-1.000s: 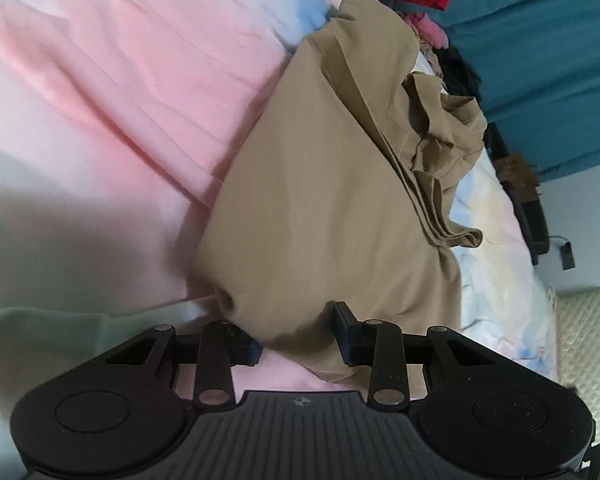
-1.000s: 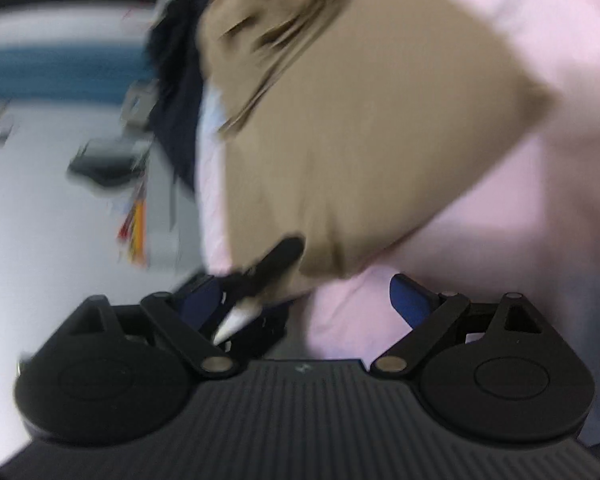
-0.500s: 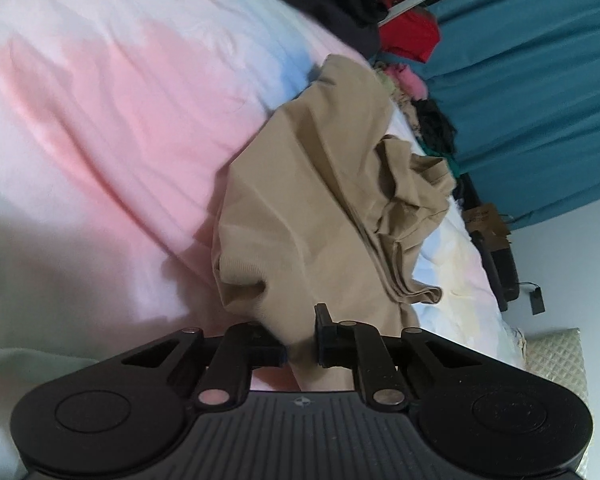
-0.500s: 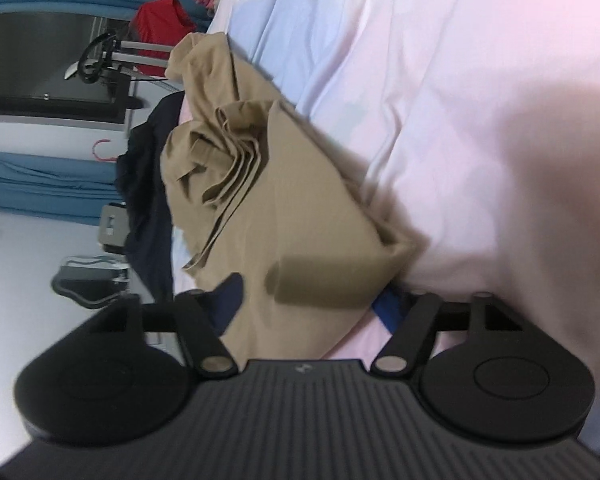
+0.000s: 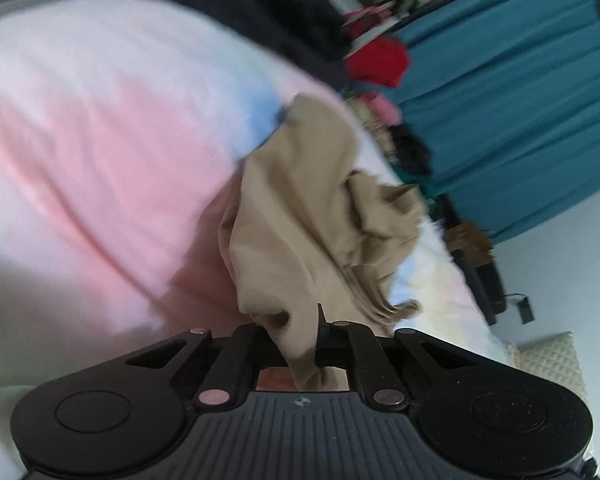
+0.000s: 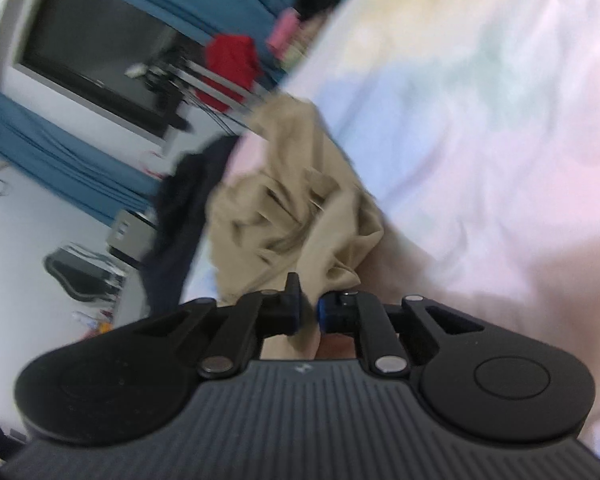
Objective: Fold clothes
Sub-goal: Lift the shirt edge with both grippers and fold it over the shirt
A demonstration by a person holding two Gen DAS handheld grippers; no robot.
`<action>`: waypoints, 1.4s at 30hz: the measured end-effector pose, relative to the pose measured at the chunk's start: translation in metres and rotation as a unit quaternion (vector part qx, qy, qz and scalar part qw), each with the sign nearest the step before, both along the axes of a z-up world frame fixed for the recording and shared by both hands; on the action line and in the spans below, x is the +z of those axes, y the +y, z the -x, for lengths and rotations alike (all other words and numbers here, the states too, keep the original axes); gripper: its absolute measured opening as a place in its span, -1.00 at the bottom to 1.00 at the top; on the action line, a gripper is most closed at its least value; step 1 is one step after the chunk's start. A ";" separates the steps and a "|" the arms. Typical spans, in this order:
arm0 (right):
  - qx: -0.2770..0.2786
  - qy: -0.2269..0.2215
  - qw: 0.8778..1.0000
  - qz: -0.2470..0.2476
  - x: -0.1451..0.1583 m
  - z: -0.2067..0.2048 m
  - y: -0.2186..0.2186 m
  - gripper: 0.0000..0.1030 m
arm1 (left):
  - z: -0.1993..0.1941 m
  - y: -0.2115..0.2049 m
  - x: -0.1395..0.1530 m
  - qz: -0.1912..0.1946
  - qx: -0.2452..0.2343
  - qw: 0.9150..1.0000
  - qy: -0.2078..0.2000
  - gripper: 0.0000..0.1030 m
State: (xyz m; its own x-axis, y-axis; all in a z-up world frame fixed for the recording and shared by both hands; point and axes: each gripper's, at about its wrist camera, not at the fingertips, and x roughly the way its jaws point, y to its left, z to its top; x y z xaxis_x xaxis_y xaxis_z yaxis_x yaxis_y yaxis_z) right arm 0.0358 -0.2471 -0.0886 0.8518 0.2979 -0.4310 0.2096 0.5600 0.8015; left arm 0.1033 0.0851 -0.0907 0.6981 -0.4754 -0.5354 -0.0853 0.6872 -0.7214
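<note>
A tan garment [image 5: 300, 216] lies bunched on the pastel pink, blue and white bed sheet [image 5: 100, 152]. My left gripper [image 5: 296, 332] is shut on its near edge, with cloth pinched between the fingers and hanging below them. In the right wrist view the same tan garment [image 6: 296, 208] is crumpled in front of my right gripper [image 6: 309, 308], which is shut on another part of its near edge. Both views are blurred by motion.
Dark clothes [image 5: 228, 12] lie at the far edge of the bed. Red and pink garments [image 5: 376, 64] hang by teal curtains [image 5: 520, 92]. A dark garment [image 6: 180, 216] hangs off the bed's side beside a window [image 6: 100, 48].
Both grippers have closed on the garment's near edge and lifted it; the cloth has bunched up narrower, and both cameras have tilted upward toward the room.
</note>
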 end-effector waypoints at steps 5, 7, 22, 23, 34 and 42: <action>-0.007 -0.058 0.998 0.004 0.049 0.022 -0.004 -0.80 | 0.028 0.000 0.053 0.004 -0.013 0.998 -0.062 -0.88; -0.007 -0.069 0.998 0.007 0.065 0.035 -0.005 -0.81 | 0.044 -0.003 0.069 0.000 -0.017 0.998 -0.067 -0.89; 0.028 -0.018 0.999 -0.027 0.100 0.163 -0.018 -0.81 | 0.195 0.001 0.096 0.075 -0.026 0.996 0.031 -0.88; 0.028 -0.017 0.999 -0.026 0.101 0.160 -0.017 -0.81 | 0.191 0.002 0.097 0.075 -0.024 0.996 0.030 -0.88; -0.020 0.013 0.995 -0.102 0.077 0.040 -0.020 -0.81 | 0.040 -0.006 0.099 0.036 0.025 0.998 0.039 -0.87; -0.021 0.049 0.991 -0.123 0.009 -0.043 -0.030 -0.80 | -0.043 -0.013 0.036 0.017 0.014 0.999 0.034 -0.87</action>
State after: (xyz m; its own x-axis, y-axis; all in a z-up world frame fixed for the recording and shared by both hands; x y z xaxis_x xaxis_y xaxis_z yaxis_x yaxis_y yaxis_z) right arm 0.0793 -0.2771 -0.0799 0.8232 0.3693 -0.4313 0.3129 0.3387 0.8873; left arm 0.1466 0.0720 -0.0544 0.6743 -0.4746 -0.5658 -0.1543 0.6587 -0.7364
